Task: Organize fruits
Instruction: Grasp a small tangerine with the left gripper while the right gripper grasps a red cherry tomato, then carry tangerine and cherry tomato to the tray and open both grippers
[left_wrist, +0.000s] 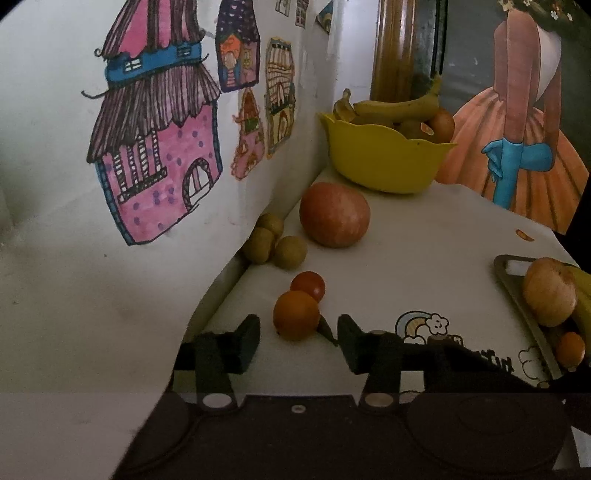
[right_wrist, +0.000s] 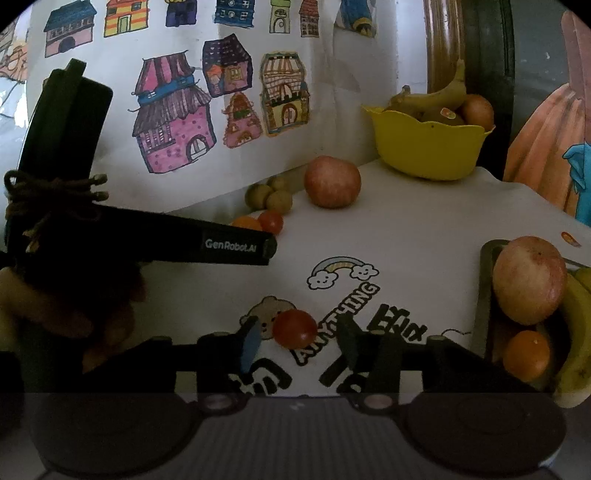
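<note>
Fruits loose on the worktop: how each will take a grip

Fruits lie scattered across my white printed cloth-covered worktop (right_wrist: 424, 229), so I take them from left to right.

Far left, by the wall, sits a cluster of three small olive-green round fruits (left_wrist: 275, 243), touching one another. They look light and firm, and I judge they would roll apart if nudged.

Next come a small round orange citrus (left_wrist: 296, 314) and a red cherry tomato (left_wrist: 308, 285) just behind it, touching or nearly so. My left hand-held gripper (left_wrist: 297, 338) hovers with its fingers spread wide to either side of the citrus, gripping nothing. The citrus should be firm and a little slick, so I would close across its widest middle. The tomato is thin-skinned and soft; it wants a gentle squeeze.

Further back rests a large red-blushed apple (left_wrist: 334, 214), heavy and hard, probably near the limit of the jaw span.

In the right wrist view, a second red cherry tomato (right_wrist: 295, 328) lies between the spread fingers of my right hand-held gripper (right_wrist: 297, 341), which has not closed on it. I cannot tell whether either finger touches it.

At the back stands a yellow scalloped plastic bowl (right_wrist: 424, 147) holding bananas and other fruit. At the right edge, a dark metal tray (right_wrist: 487, 258) carries a pale apple (right_wrist: 530, 278), a banana and a small orange. Both look like sensible destinations.
</note>
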